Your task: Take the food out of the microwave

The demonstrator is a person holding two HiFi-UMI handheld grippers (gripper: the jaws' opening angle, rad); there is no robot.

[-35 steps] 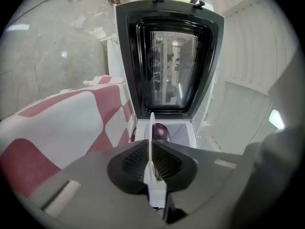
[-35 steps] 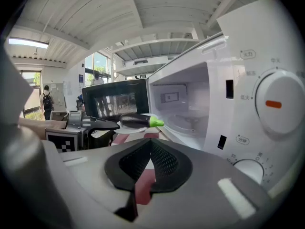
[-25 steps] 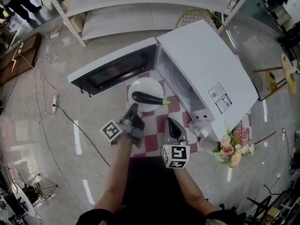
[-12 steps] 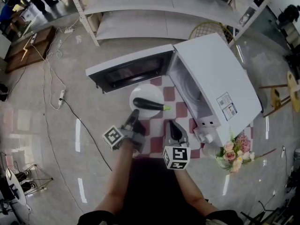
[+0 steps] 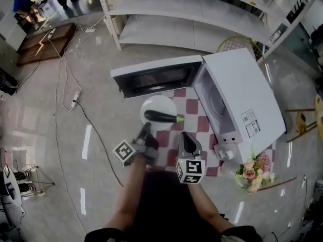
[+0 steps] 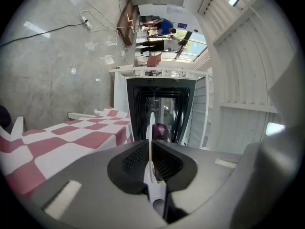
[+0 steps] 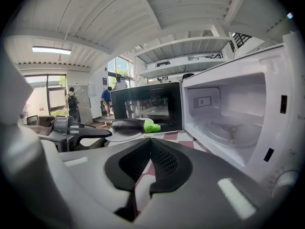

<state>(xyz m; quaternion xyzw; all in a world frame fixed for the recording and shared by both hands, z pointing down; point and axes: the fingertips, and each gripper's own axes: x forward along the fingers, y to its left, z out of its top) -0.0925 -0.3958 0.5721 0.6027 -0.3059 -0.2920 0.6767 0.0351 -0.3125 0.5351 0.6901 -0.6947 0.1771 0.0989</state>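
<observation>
A dark purple eggplant [image 5: 161,117] with a green stem lies on a white plate [image 5: 154,106], outside the open white microwave [image 5: 247,100] on the red-checked cloth [image 5: 194,109]. My left gripper [image 5: 146,130] is shut on the plate's near rim. In the left gripper view the rim [image 6: 150,128] runs edge-on between the pads, with the eggplant [image 6: 160,130] behind. My right gripper [image 5: 184,136] is shut and holds nothing, beside the plate before the microwave's mouth. The right gripper view shows the eggplant [image 7: 129,125], the empty cavity [image 7: 231,123] and the left gripper [image 7: 78,136].
The microwave door [image 5: 156,77] stands swung out to the left behind the plate. A flower bunch [image 5: 250,169] sits at the cloth's right corner. White shelving [image 5: 202,14] lies beyond. Cables [image 5: 75,100] trail over the floor at left, and people stand far off.
The plate with the eggplant has drawn away from the microwave's mouth toward me, carried by the left gripper. The right gripper has pulled back alongside it. The head camera has shifted too.
</observation>
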